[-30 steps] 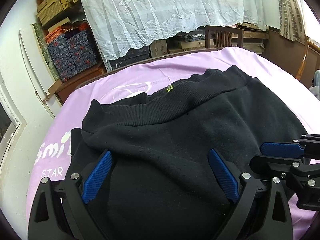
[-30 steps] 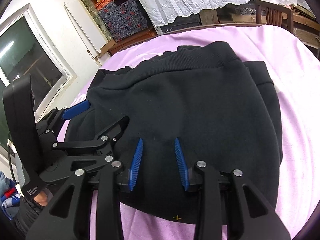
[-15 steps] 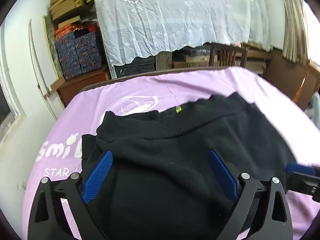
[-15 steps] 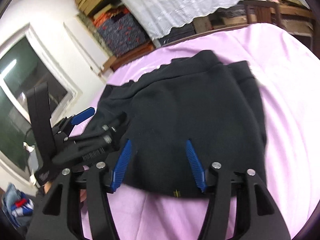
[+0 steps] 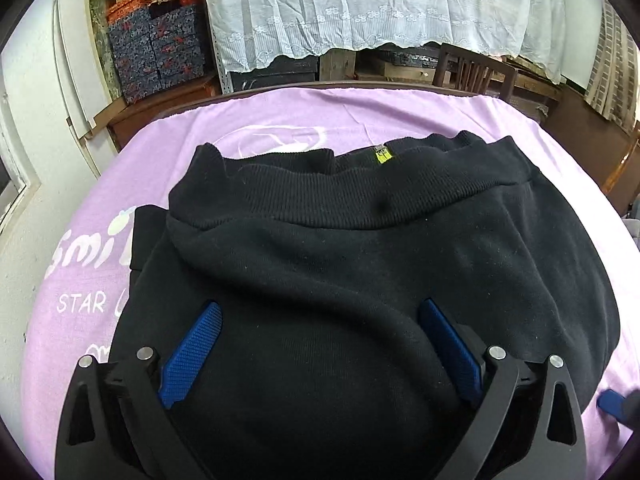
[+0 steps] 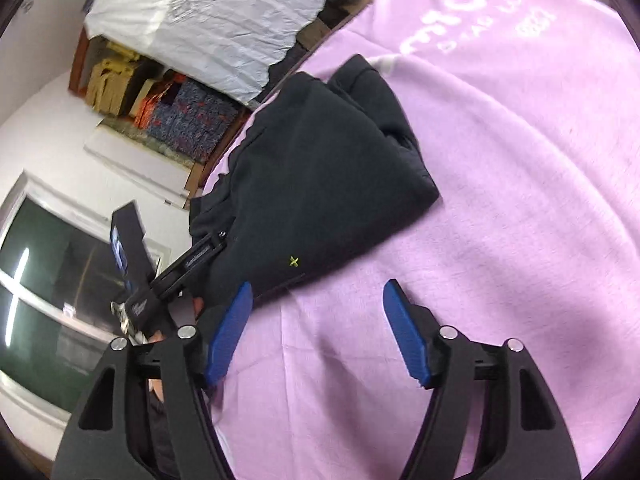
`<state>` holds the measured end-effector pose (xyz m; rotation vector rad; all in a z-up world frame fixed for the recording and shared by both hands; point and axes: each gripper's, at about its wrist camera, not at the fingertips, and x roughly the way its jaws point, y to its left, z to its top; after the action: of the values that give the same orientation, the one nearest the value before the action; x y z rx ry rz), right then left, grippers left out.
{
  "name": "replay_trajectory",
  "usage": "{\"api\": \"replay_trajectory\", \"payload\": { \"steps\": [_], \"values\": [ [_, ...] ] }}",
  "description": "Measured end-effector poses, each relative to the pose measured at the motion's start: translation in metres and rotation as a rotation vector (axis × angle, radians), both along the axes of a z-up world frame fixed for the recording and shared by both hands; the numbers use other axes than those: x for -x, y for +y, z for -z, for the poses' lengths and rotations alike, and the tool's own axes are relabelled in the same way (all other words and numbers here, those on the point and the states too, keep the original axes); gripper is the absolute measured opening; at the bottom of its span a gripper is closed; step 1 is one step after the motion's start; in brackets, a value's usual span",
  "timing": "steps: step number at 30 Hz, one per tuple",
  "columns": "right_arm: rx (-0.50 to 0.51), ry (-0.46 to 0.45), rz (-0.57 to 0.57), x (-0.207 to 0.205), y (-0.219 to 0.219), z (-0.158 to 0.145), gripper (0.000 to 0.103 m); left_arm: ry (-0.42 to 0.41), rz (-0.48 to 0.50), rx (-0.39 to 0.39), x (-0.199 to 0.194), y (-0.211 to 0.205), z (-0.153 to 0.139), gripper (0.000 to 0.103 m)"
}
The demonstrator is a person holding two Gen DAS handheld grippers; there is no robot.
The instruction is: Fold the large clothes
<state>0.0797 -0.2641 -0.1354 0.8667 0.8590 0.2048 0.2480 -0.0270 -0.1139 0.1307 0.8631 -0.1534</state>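
Sweatshirt sits folded on the pink sheet, so my right tongs just opened, empty; left tongs spread wide, steadying nothing.

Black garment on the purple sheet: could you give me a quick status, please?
Right gripper open, jaws just widened, only purple sheet between them. Left gripper open over the folded black garment. Nothing in the way.

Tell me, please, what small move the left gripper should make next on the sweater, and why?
Probably lift the left gripper clear. The black sweater already lies folded on the purple cloth. The right gripper, whose jaws have just been opening, stands over bare cloth with nothing between them. The left one's open jaws straddle the sweater's near edge.
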Motion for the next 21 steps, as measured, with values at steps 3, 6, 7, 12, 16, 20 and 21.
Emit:
{"api": "replay_trajectory", "payload": {
  "steps": [3, 6, 7, 12, 16, 20, 21],
  "values": [
    [-0.024, 0.028, 0.066, -0.013, -0.005, 0.008, 0.067, 0.003, 0.0, 0.0, 0.001, 0.001, 0.001, 0.1],
    [-0.019, 0.027, 0.134, -0.029, -0.011, 0.008, 0.066, 0.006, 0.001, 0.0, 0.001, 0.002, 0.001, 0.1],
    [-0.026, 0.028, 0.172, -0.036, -0.014, 0.009, 0.064, 0.006, 0.0, 0.0, 0.0, 0.002, 0.001, 0.1],
    [-0.026, 0.021, 0.257, -0.071, -0.018, 0.011, 0.063, 0.009, 0.002, 0.002, 0.0, 0.001, 0.001, 0.1],
    [0.032, -0.019, 0.193, -0.065, 0.0, 0.01, 0.06, 0.012, 0.0, 0.0, -0.002, 0.001, 0.0, 0.1],
    [0.044, -0.023, 0.174, -0.062, 0.004, 0.012, 0.045, 0.016, 0.002, 0.006, -0.005, 0.002, -0.001, 0.1],
    [0.02, -0.016, 0.202, -0.061, -0.003, 0.016, 0.04, 0.018, 0.001, 0.008, -0.006, 0.003, -0.001, 0.1]
  ]
}}
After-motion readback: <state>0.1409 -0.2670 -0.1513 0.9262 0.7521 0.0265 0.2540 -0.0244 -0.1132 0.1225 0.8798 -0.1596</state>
